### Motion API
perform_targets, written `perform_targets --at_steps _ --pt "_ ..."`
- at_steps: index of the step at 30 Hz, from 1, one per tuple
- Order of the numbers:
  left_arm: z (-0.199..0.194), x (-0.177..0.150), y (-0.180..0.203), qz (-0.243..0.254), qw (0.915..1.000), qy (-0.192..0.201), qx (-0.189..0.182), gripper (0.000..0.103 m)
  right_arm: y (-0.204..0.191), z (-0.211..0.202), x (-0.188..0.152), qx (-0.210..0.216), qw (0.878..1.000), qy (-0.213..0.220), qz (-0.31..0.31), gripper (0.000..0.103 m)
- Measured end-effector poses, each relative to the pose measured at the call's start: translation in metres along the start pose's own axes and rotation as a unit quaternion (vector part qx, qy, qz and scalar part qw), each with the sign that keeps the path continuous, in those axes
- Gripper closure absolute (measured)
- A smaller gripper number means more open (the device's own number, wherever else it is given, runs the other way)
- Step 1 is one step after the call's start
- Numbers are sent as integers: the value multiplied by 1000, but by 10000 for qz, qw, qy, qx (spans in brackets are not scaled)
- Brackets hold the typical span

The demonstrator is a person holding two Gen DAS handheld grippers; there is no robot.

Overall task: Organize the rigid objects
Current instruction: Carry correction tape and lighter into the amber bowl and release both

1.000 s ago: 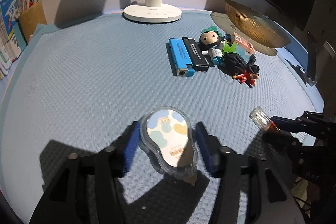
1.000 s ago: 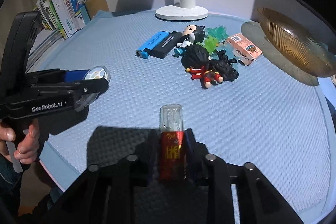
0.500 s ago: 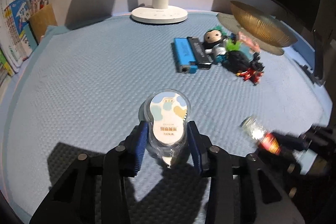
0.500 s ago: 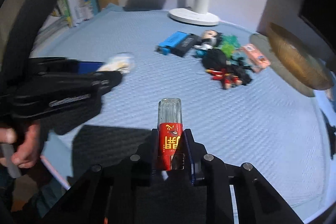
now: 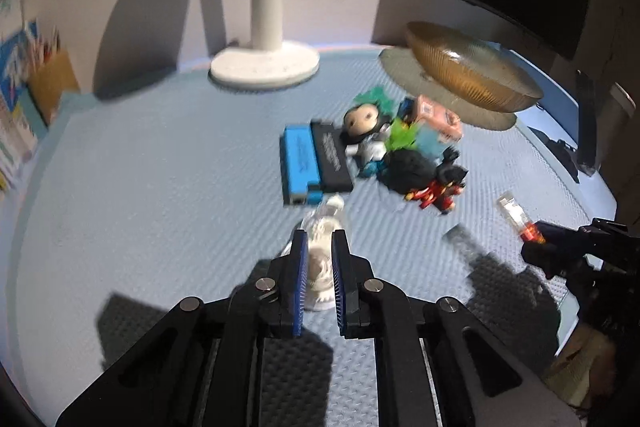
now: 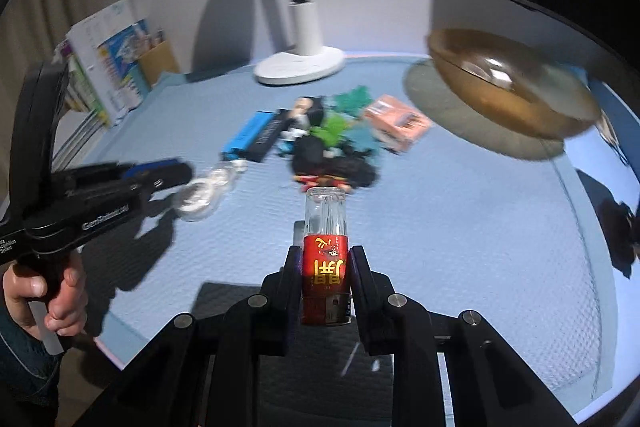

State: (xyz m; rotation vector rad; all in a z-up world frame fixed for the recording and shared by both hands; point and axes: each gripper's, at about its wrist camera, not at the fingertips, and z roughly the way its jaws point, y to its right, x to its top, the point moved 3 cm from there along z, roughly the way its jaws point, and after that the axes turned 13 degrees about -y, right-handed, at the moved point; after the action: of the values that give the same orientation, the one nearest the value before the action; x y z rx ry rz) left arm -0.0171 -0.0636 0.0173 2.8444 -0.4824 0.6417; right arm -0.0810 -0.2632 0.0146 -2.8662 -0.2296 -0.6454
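Observation:
My left gripper [image 5: 319, 239] has its jaws closing tight on a clear tape dispenser [image 5: 323, 223]. The dispenser stands on edge between the blue pads and is lifted off the blue mat [image 5: 160, 187]. In the right wrist view the left gripper [image 6: 176, 173] comes in from the left with the dispenser [image 6: 208, 189] sticking out ahead of it. My right gripper [image 6: 325, 255] is shut on a red-labelled lighter with a clear top [image 6: 325, 223], held upright. The left wrist view shows that gripper [image 5: 536, 239] and lighter [image 5: 514, 213] at the right edge.
A pile lies mid-mat: a blue lighter [image 5: 298, 163], a black one [image 5: 332, 159], a big-headed figurine [image 5: 362, 119], a pink box [image 5: 438, 117] and a red-and-black figure [image 5: 424, 179]. Behind stand an amber bowl [image 5: 468, 75] and a white lamp base [image 5: 264, 65]. Books [image 6: 108, 67] line the left. A hand [image 6: 44, 291] grips the left handle.
The left jaws closed in on the dispenser, which turned from flat onto its edge. Both grippers rose and moved forward toward the pile, and the right gripper carried the lighter with it.

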Motion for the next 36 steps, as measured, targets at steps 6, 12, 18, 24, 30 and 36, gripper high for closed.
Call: perform_targets --at_steps 6,12,18,24,30,36 --pt "15 -5 -4 -77 9998 -127 -103 14 16 9 -2 164 9996 -112 181 81" --pt "34 8 9 83 9992 -340 194 57 24 17 -4 126 9994 -173 269 81" --pt "-9 42 43 324 9988 292 -223 57 59 -26 12 28 9973 360 638 81" --pt "-41 129 113 941 9894 881 -670 57 115 -84 67 -872 9872 857 1021 81" --pt "4 193 180 1208 9865 335 -1058 57 169 -82 121 -1185 9815 391 1455 81" --pt "66 193 217 1314 9866 -303 -916 57 196 -37 127 -1352 9764 -297 1656 81"
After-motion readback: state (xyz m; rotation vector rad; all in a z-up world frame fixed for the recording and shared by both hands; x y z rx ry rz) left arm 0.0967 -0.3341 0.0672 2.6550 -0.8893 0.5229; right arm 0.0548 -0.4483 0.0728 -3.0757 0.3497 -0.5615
